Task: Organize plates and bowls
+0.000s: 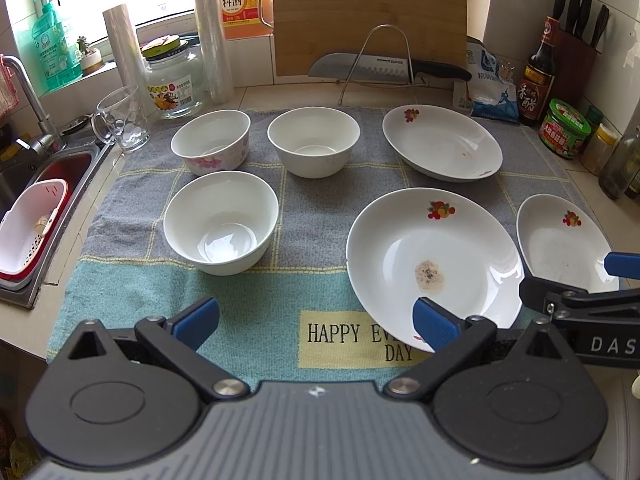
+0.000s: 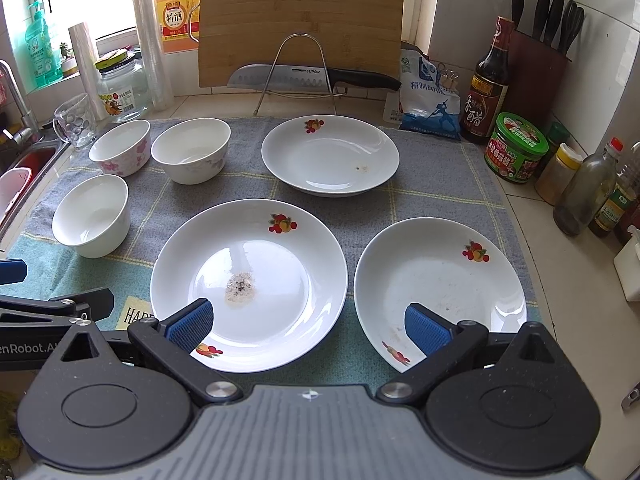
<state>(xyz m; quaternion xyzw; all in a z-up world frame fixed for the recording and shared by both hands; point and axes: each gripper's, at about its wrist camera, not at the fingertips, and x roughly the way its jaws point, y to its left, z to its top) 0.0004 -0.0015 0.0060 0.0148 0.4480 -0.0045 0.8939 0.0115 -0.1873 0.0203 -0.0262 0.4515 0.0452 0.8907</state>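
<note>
Three white bowls stand on a towel: a floral bowl (image 1: pixel 211 140) (image 2: pixel 120 147) at the back left, a plain bowl (image 1: pixel 313 140) (image 2: pixel 191 149) beside it, and a nearer bowl (image 1: pixel 221 222) (image 2: pixel 91 214). Three white fruit-print plates lie to the right: a far plate (image 1: pixel 442 142) (image 2: pixel 330 155), a middle plate (image 1: pixel 434 256) (image 2: pixel 249 280) with a food stain, and a right plate (image 1: pixel 560 240) (image 2: pixel 440 284). My left gripper (image 1: pixel 316 322) hovers open above the towel's near edge. My right gripper (image 2: pixel 308 322) is open, over the gap between the middle and right plates.
The towel (image 1: pixel 260 304) covers the counter. A sink (image 1: pixel 44 176) with a pink basket lies left. A glass mug (image 1: pixel 120 120), a jar (image 1: pixel 174 80), a cutting board (image 1: pixel 368 16) and a knife (image 1: pixel 384 68) stand behind. Sauce bottles and jars (image 2: pixel 516 152) line the right.
</note>
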